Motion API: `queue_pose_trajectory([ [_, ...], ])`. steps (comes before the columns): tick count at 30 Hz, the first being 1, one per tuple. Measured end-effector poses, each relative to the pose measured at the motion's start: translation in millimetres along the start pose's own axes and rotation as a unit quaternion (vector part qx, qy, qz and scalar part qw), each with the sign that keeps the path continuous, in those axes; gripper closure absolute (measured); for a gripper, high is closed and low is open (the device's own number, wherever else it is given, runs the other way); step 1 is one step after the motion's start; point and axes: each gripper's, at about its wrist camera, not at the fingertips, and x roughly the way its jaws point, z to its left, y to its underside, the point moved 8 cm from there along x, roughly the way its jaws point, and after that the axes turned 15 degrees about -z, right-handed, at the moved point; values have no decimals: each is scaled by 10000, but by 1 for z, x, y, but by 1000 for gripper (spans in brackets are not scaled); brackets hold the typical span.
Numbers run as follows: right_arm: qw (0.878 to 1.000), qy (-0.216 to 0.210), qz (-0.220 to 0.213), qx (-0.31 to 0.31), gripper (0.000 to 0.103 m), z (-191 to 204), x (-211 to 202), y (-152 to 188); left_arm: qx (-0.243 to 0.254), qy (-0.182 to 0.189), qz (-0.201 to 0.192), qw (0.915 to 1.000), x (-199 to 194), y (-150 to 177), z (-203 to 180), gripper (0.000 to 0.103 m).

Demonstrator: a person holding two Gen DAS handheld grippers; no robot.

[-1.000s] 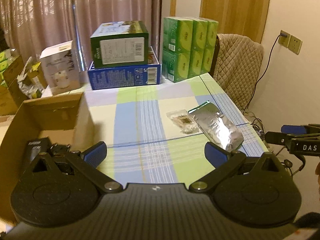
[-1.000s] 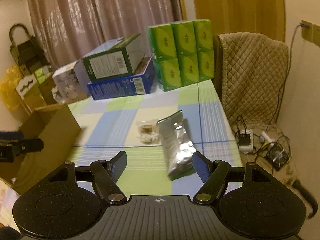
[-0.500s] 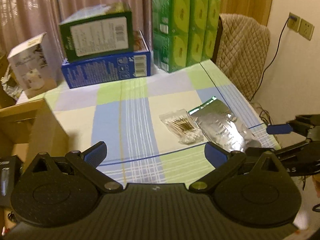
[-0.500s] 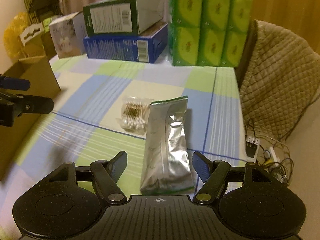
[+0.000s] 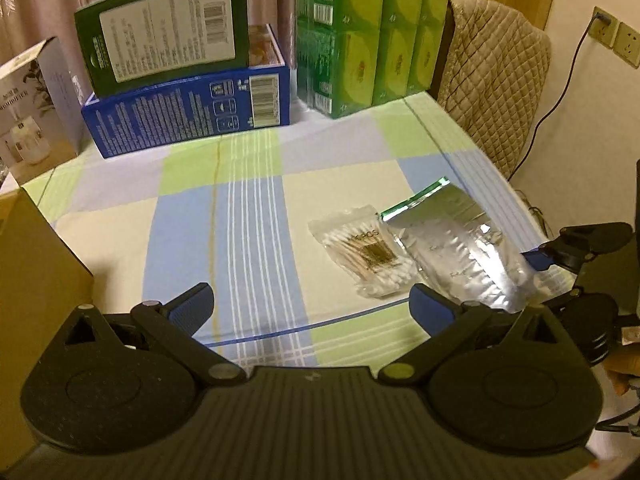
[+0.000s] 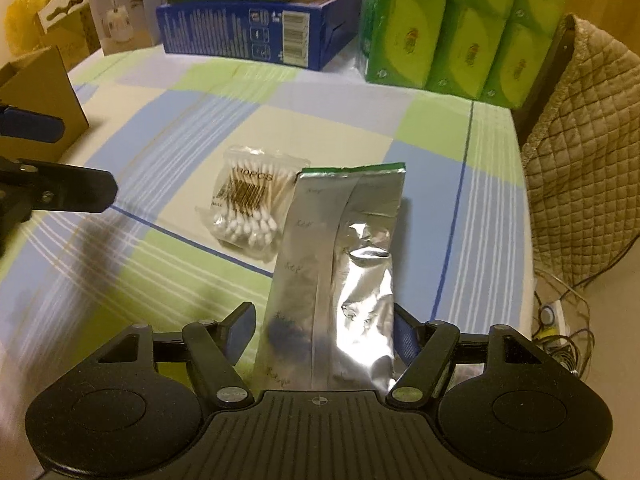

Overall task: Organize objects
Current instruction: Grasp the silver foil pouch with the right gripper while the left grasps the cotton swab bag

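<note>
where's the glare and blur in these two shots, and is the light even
Right wrist view: bright glare on the crinkled silver foil pouch, motion smear across the tablecloth at lower left, cotton swab bag fairly sharp. Left wrist view: softer overall, foil pouch shiny, green box slightly smeared. Both: warm, dim, yellowish light and fisheye bending at the edges.

Stacked boxes (image 5: 184, 92), quilted chair (image 5: 492, 92)
</note>
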Motion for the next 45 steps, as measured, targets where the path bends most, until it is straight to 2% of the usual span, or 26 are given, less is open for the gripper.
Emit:
queue_pose_trajectory([
  [3,9999,-35,14,93,47,-2,5,3,-27,2,75,10000,10,5,3,1],
  [6,9995,-5,-74,306,65,-7,4,2,-74,-16,125,9999,15,10,6,1],
  [8,9990,124,-107,414,66,-12,5,-3,-109,-23,129,9999,16,12,8,1],
  [11,9994,76,-75,341,67,-10,9,-9,-159,-39,158,9997,17,15,11,1],
  [13,9995,-179,-61,266,68,1,9,-11,-202,-30,158,9997,18,17,13,1],
  [16,9946,-997,-12,272,69,27,4,-8,-221,-4,161,9996,21,17,15,1],
  [17,9934,-1105,-24,290,69,32,2,-7,-262,28,149,9995,22,16,15,3],
  [21,9973,-612,-208,349,70,23,-5,-2,-300,125,202,9993,31,17,11,12],
  [25,9964,-402,-304,676,70,9,-13,6,-445,89,276,9986,46,22,10,17],
  [26,9960,-387,-321,734,70,6,-15,8,-487,73,301,9983,50,24,10,19],
  [29,9951,-304,-361,874,70,0,-21,11,-495,-10,335,9982,58,29,9,36],
  [34,9945,-268,-369,942,70,2,-26,15,-522,32,455,9976,63,40,10,49],
  [35,9943,-291,-376,957,70,3,-28,15,-569,64,480,9972,62,43,11,56],
  [41,9932,-408,-353,1031,71,20,-38,19,-445,169,576,9972,36,54,6,82],
  [45,9930,-491,-299,1034,72,37,-48,24,-451,284,560,9970,3,71,-3,86],
])
